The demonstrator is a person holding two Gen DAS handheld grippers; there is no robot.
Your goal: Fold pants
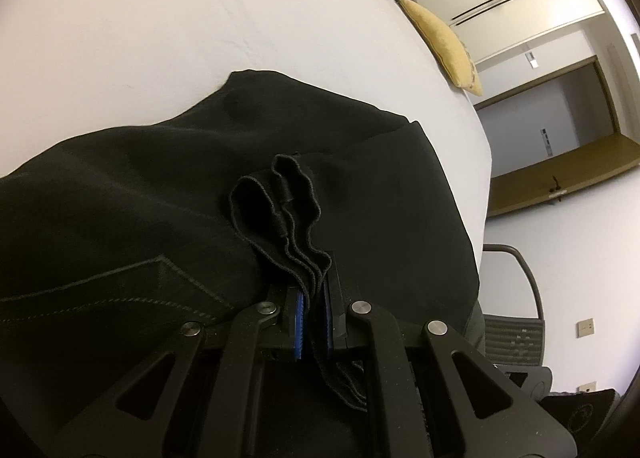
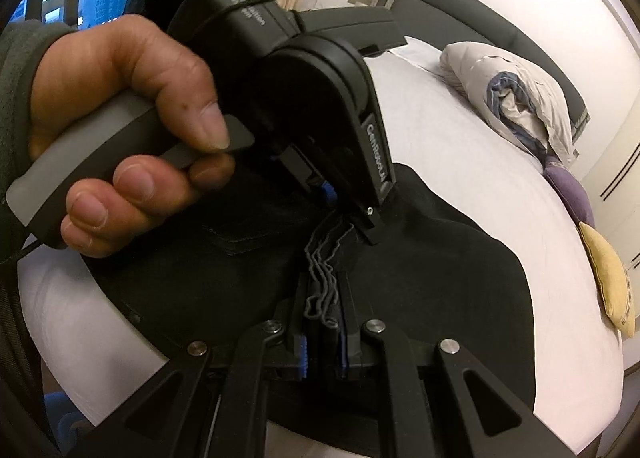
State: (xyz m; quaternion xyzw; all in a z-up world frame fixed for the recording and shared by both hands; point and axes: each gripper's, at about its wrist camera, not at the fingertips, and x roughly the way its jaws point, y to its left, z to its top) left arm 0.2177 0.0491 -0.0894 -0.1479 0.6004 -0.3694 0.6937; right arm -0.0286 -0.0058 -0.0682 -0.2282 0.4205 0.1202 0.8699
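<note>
Clearly the black pants (image 1: 132,185), spread on the white bed (image 1: 168,17), are soft, light and limp, so both the left gripper (image 1: 312,312) and right gripper (image 2: 323,338) sensibly clench the bunched, stacked edges, where layers hold together.

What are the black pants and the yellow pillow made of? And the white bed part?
The black pants look like soft matte woven cloth, maybe cotton: visible stitch lines, limp folds, wavy bunched edges in both grippers. The yellow pillow seems a slightly fuzzy fabric, with no shine. The white bed sheet looks like smooth, thin cloth with faint creases. The exact fibres cannot be told.
</note>
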